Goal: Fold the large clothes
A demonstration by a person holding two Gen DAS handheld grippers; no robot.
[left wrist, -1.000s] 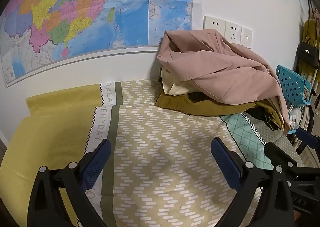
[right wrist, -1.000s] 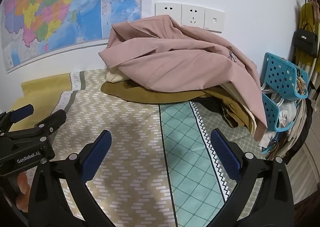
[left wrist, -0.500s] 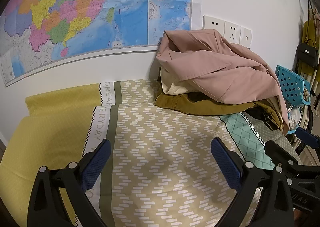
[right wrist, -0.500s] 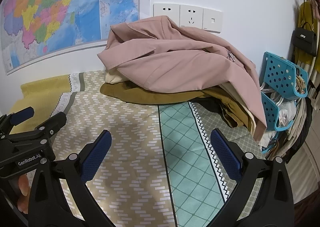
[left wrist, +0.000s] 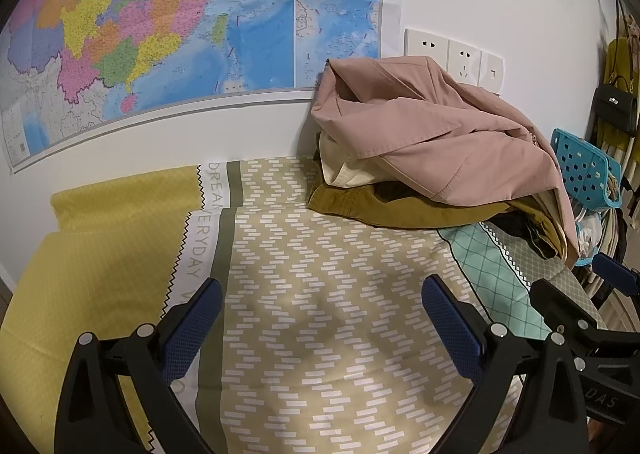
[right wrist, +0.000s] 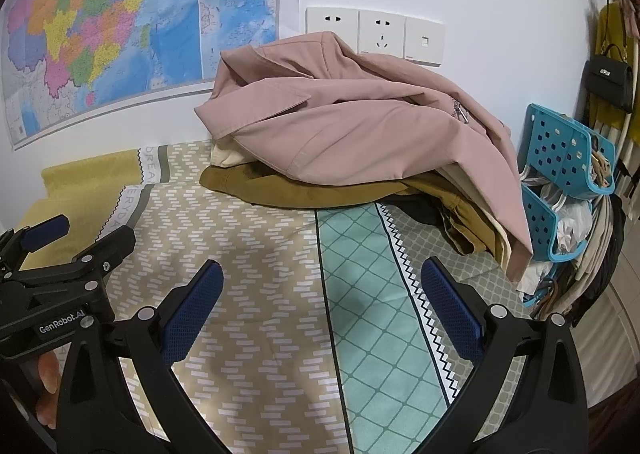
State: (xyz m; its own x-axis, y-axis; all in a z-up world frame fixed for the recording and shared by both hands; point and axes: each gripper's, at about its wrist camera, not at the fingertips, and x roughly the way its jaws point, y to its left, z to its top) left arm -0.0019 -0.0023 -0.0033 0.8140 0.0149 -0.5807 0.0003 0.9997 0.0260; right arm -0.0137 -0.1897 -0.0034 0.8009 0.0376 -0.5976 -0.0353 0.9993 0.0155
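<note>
Left hand-held gripper (left wrist: 318, 324): jaws wide apart, nothing btwn the blue pads, hovering over the bed (left wrist: 320, 294) w/ its patterned cover. Right hand-held gripper (right wrist: 320, 312): same, jaws spread wide, empty, above the tan/teal seam of the cover. Each one shows at the edge of the other's view: the right at the far right of the left wrist view, the left at the far left of the right wrist view, w/ a bit of the person's hand (right wrist: 46, 386) under it.

Below the grippers the cover lies flat: tan zigzag panel, yellow part to the left w/ a white strip of lettering, teal diamond strip to the right.

Further back, vs the wall, the clothes pile. Pink jacket (right wrist: 360, 126) on top, crumpled, one side draped down over the bed's right edge. Under it a cream garment (left wrist: 344, 170), then a mustard-brown garment (right wrist: 288, 190) spread on the cover; something dark (right wrist: 416, 210) pokes out at the right. Pile is well apart from both grippers, untouched.

Behind: map (left wrist: 160, 34) on the wall at left, row of wall sockets (right wrist: 376, 34) just above the pile. Right of the bed, blue baskets (right wrist: 568, 150) w/ holes, stuffed w/ items; black handbag (right wrist: 608, 82) hanging beyond.
</note>
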